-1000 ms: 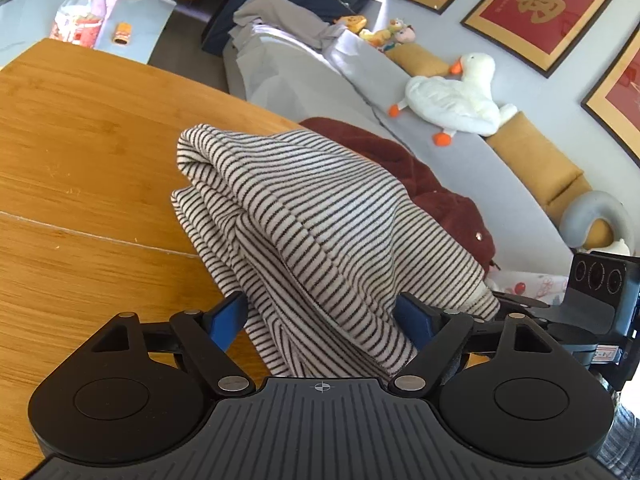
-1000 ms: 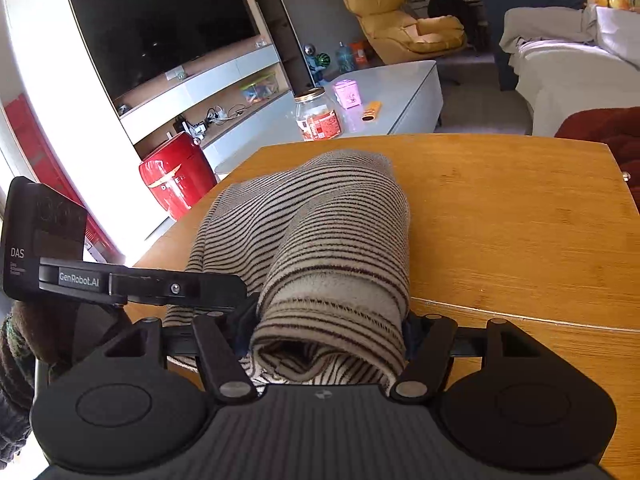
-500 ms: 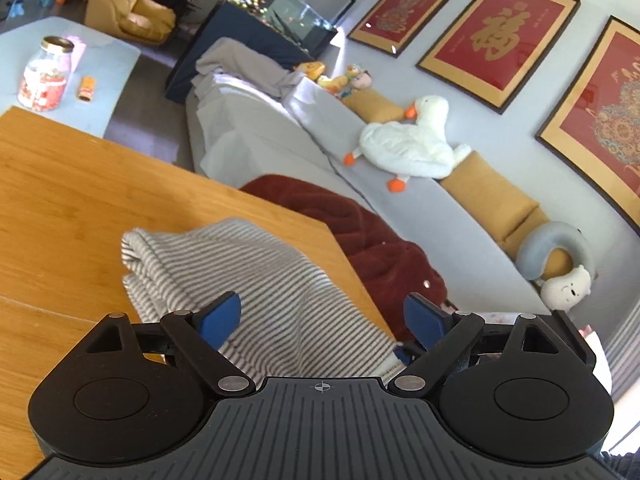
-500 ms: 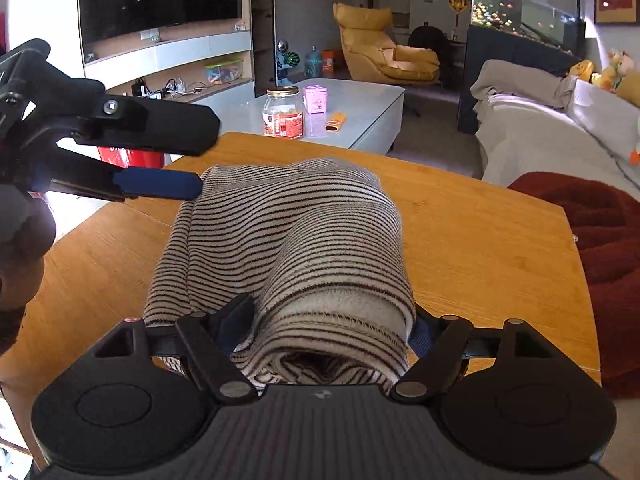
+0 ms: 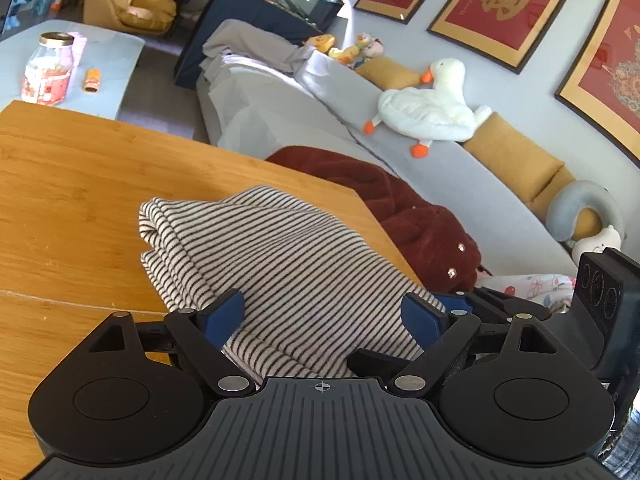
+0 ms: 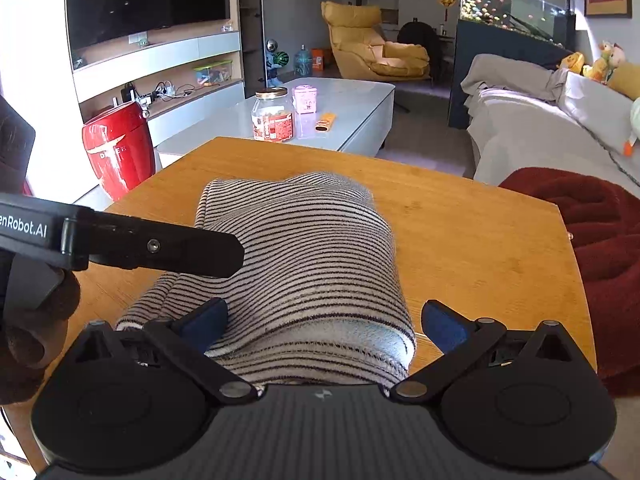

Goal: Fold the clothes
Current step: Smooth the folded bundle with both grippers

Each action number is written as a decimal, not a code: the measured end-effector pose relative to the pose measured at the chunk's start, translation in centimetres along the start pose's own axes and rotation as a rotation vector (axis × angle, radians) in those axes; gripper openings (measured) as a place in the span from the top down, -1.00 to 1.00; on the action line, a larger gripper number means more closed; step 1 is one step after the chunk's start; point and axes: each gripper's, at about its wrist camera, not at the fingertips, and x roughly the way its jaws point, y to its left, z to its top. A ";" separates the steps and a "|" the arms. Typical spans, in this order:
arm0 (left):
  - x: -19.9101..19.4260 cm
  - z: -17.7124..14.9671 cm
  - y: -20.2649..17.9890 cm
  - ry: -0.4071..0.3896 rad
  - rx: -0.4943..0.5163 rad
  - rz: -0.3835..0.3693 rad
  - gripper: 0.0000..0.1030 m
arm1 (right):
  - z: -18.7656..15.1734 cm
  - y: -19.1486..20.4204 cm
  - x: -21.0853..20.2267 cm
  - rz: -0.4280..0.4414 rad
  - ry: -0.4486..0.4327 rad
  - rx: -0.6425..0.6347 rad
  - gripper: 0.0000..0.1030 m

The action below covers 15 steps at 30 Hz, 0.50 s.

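The right gripper [image 6: 324, 322] has opened since half a second ago: its blue pads then pressed into the rolled end of the striped garment [image 6: 304, 264], and now they stand wide apart, the left pad just touching the cloth and the right pad clear of it with bare table [image 6: 480, 240] showing between. It holds nothing. The left gripper [image 5: 323, 312] is also wide open and empty, as it was half a second ago, but it has dropped lower toward the cloth; a second ago its pads sat deeper in the fabric. In the left wrist view the garment [image 5: 280, 264] lies folded on the wooden table [image 5: 72, 200], its near part running in between the spread pads and under the gripper body, its folded edge pointing away toward the far left. In the right wrist view the thick rolled end of the garment sits between the pads and reaches back under the gripper, while the left gripper's finger [image 6: 160, 246] reaches in from the left over the cloth's left side. Beyond the table's right edge lies a dark red blanket [image 6: 592, 232] against a grey sofa [image 5: 440, 184]; a low white table [image 6: 340, 108] with a jar [image 6: 273, 114] stands farther off.
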 end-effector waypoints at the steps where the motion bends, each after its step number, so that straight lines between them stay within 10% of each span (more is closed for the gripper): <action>1: -0.1 0.0 0.1 0.000 -0.001 -0.001 -0.75 | 0.1 -0.2 0.1 0.006 0.004 0.012 -1.00; 10: -0.3 -0.1 0.4 -0.001 -0.002 -0.007 -0.75 | 0.0 -2.7 1.6 0.109 0.067 0.184 -1.00; 15: -0.3 0.0 0.7 -0.004 -0.013 -0.016 -0.75 | -1.3 -6.2 3.7 0.326 0.138 0.472 -1.00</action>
